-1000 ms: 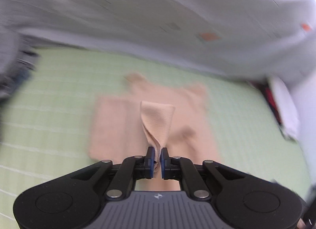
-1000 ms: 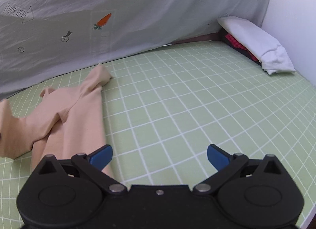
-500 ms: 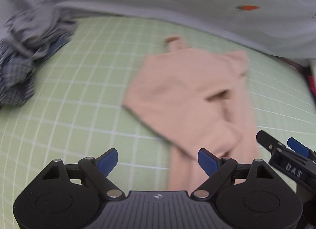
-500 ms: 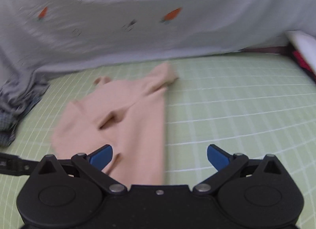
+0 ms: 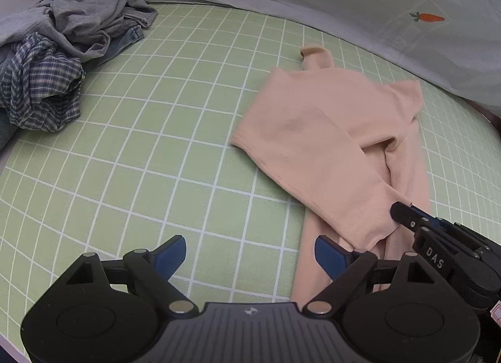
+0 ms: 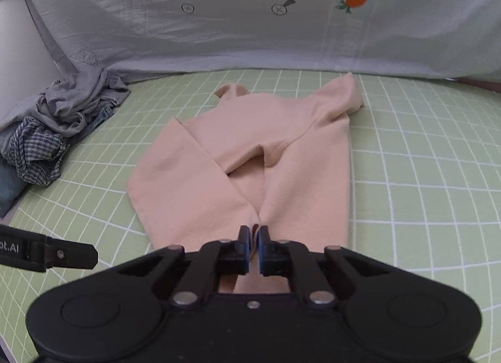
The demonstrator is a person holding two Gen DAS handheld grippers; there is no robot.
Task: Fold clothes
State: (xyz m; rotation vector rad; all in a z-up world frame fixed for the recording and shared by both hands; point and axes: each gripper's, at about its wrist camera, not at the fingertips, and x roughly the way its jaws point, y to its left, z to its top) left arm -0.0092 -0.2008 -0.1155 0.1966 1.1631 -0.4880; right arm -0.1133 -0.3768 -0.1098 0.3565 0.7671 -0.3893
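Since a second ago the two grippers have swapped roles: the left gripper (image 5: pixel 247 255), which was pinching a raised peak of cloth, now hovers with its jaws wide and nothing between them, while the right gripper (image 6: pixel 254 245), open before, has snapped its jaws together on the near edge of the peach garment (image 6: pixel 250 159). That garment lies spread on the green grid-patterned mat (image 5: pixel 162 150), in front of the draped grey sheet with carrot prints (image 6: pixel 250 18). One side panel is already folded inward across the middle, so the fold looks begun but far from finished; the other side and the lengthwise folds seem still to come. A crumpled pile of grey and plaid clothes (image 5: pixel 59 59) waits untouched at the far left. The peach fabric looks soft, matte and stretchy, with a stitched hem and rounded, limp edges.
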